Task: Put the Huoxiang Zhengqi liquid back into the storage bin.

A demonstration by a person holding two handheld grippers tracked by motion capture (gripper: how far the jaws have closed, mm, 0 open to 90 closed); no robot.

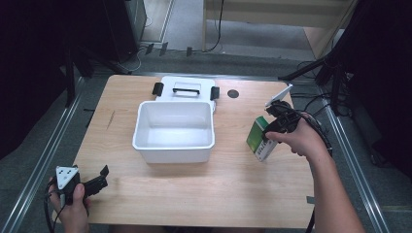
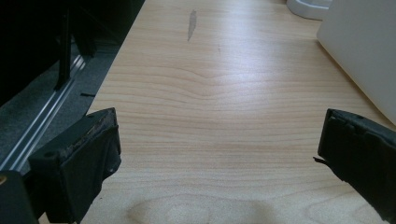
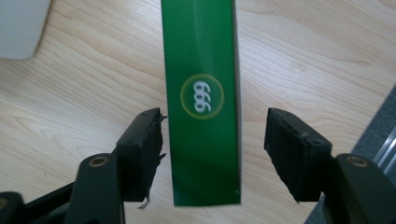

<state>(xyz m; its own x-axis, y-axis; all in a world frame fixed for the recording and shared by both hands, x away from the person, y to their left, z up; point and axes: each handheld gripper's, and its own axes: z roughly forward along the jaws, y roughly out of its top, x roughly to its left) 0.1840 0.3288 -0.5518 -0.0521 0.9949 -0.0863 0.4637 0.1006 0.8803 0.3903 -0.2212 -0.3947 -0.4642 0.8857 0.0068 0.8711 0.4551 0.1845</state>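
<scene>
From the high view, the right gripper [image 1: 273, 127] hangs over a green-and-white cardboard box [image 1: 260, 139] standing on the pale wooden surface [image 1: 204, 187], right of the open white plastic container [image 1: 174, 131]; the left gripper [image 1: 92, 183] rests near the surface's front-left corner, well apart from both. In the left gripper view, its fingers [image 2: 84, 163] stand wide apart over bare wood. In the right gripper view, the box's green face lies between the fingers [image 3: 142, 149]: the left one sits just beside its edge, the right one stands clear, so they are open around it.
</scene>
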